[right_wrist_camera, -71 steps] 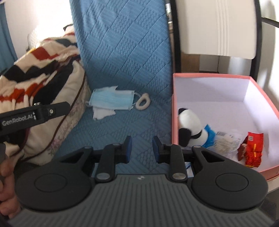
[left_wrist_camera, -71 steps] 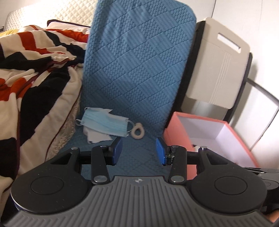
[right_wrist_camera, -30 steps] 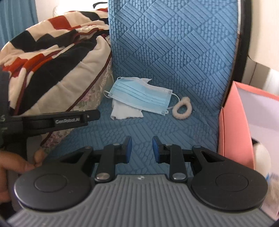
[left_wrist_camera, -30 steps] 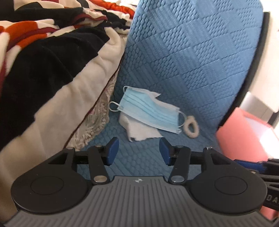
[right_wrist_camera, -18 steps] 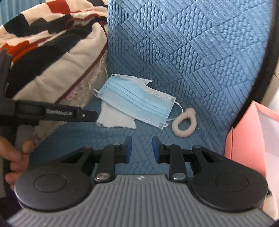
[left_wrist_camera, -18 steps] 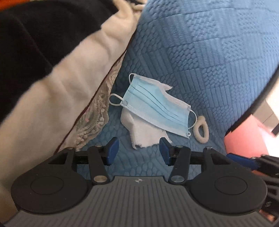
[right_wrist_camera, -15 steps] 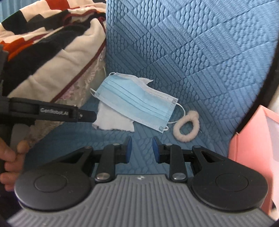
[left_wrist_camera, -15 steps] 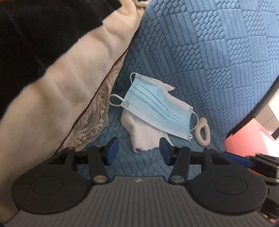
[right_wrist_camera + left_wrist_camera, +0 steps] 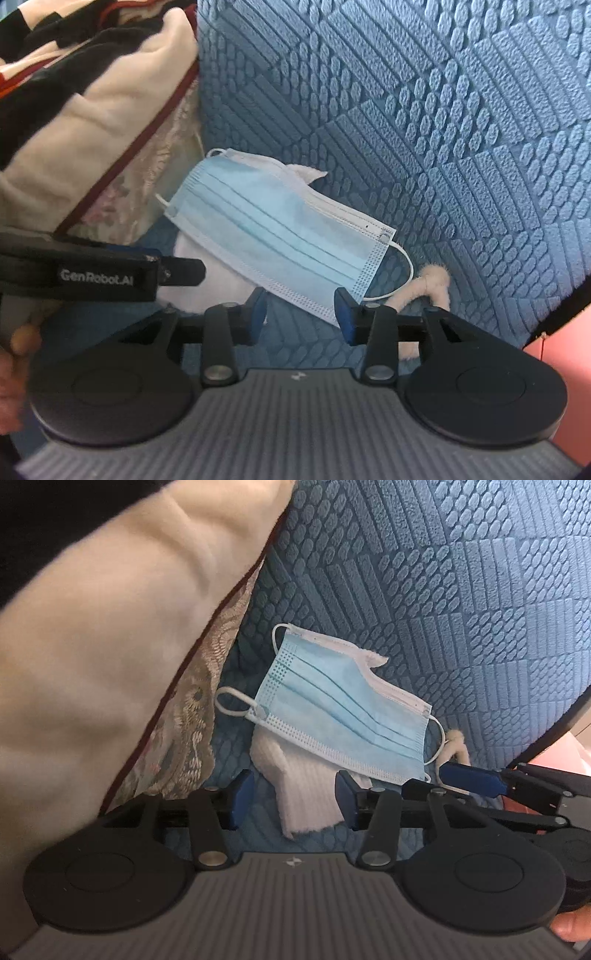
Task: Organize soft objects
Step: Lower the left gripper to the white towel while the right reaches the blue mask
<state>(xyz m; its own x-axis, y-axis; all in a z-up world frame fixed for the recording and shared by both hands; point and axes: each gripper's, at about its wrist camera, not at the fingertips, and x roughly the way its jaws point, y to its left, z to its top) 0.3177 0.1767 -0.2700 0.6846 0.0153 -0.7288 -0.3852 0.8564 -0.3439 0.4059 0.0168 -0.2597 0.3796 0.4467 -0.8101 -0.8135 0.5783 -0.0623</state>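
Three soft things lie together on the blue quilted seat cushion (image 9: pixel 461 602): a face mask (image 9: pixel 343 720), a white cloth (image 9: pixel 306 790) partly under the mask's lower edge, and a fluffy hair tie (image 9: pixel 432 284) just beside the mask's right ear loop. A striped blanket (image 9: pixel 110 646) bulges close against the mask's left side.

The left tongs (image 9: pixel 291 801) are released, straddling the cloth's free corner without pressing it. The right tongs (image 9: pixel 300 314) have just been opening and stand released over the mask's near edge, nothing pinched.

All three should handle as light, limp and easily dragged. The mask will likely fold and dangle if lifted by an edge; a pinch across its pleated body or stiffer hem looks surer than the thin loop. The cloth's loose corner offers a ready hold, though lifting it may pull the mask along.
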